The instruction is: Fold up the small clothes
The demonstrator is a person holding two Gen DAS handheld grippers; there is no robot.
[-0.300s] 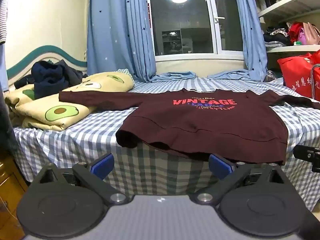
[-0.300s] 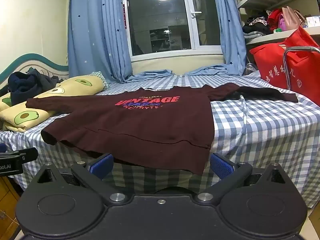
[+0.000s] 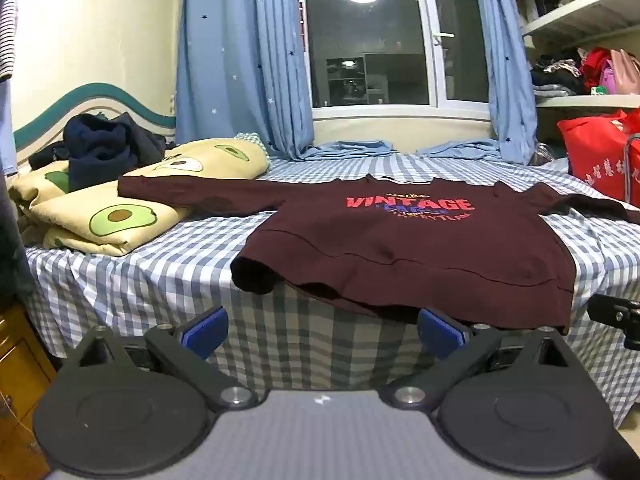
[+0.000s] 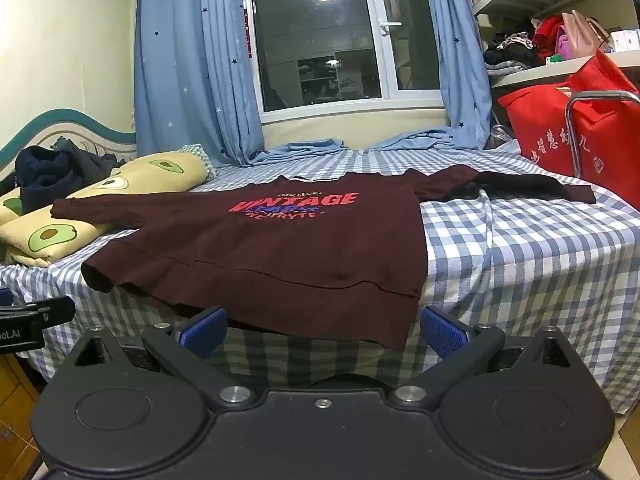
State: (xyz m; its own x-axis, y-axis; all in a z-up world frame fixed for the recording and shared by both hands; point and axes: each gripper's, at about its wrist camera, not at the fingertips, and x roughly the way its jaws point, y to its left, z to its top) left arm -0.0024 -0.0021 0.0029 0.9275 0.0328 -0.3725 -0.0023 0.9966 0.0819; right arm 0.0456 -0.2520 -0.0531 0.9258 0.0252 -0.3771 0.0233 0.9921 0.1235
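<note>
Both tools stand with jaws spread wide and nothing between them: our left gripper [image 3: 322, 330] and our right gripper [image 4: 322, 330] each show two blue pads well apart, short of the cloth. Just ahead of and slightly above each, the maroon sweatshirt [image 3: 400, 248] lies front up on the checked bedsheet [image 3: 160, 264], its hem draping over the near edge of the bed toward us, its collar away. Its body runs away from the grippers, while the sleeves stretch crosswise, one to the left over the avocado-print quilt [image 3: 120, 216], one to the right [image 4: 520, 186] flat on the sheet. In the left wrist view the hem's left corner [image 3: 252, 276] sits ahead between the pads; in the right wrist view the hem's right corner [image 4: 404, 320] sits ahead near the right pad. We judge that each hand is thus nearer its own corner, so the coming grasp turns on reaching forward and a little upward. Farther out, the right sleeve end is cut off in the left wrist view, and the hem's underside is hidden in shadow. A dark garment heap [image 3: 104, 148] lies beyond the quilt, its pieces indistinct.
</note>
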